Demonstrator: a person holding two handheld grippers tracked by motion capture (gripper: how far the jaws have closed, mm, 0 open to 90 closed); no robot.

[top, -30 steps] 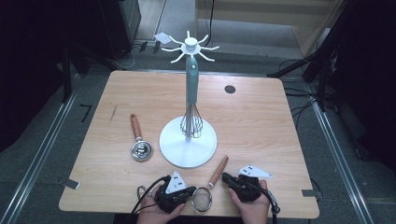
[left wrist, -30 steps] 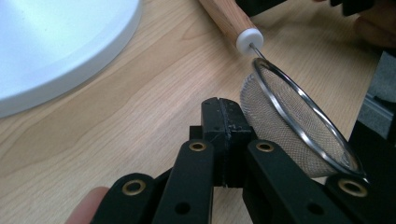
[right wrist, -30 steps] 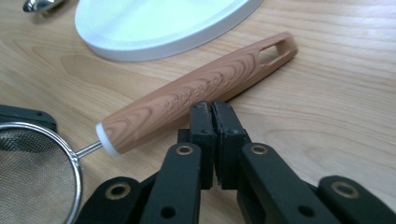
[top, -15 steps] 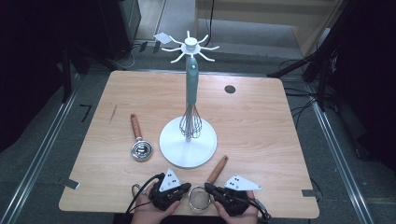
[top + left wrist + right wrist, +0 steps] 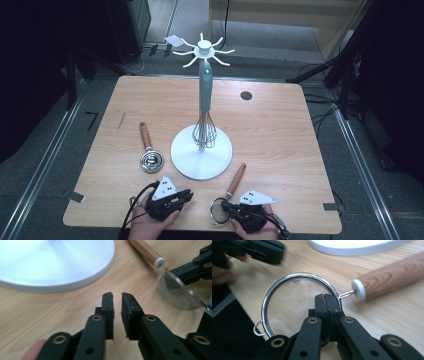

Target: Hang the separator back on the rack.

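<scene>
Strainer (image 5: 294,305) with a wooden handle lies at the surface's (image 5: 280,130) near edge, just in front of the white stand base (image 5: 201,157). Right tongs (image 5: 327,298) are clamped on its metal rim. Left tongs (image 5: 117,296), nearby to its left, have just been opening; a narrow gap shows, nothing between them.
</scene>
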